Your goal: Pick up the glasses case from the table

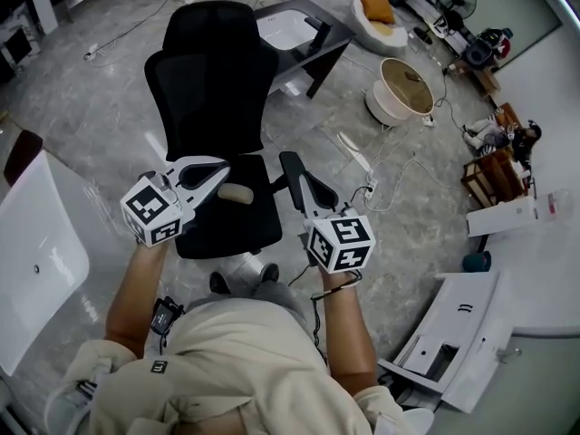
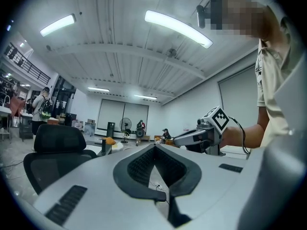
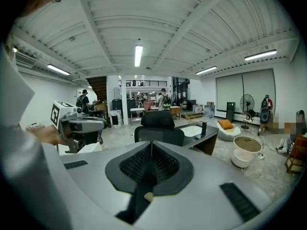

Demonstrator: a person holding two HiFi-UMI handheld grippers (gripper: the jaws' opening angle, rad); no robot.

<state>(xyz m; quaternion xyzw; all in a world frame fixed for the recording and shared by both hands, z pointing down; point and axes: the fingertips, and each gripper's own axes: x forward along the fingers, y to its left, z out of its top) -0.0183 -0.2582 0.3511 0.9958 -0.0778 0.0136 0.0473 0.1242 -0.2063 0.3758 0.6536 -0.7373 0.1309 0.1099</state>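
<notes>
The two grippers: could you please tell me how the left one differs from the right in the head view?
Look: the left gripper shows a pale side, the right gripper a dark one. Pose: the left gripper angles toward the upper right over the black chair; the right gripper angles toward the upper left beside its seat. Both are shut and hold nothing.

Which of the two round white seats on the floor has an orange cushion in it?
The farther seat, beside the dark desk; the nearer seat shows only a tan inside.
</notes>
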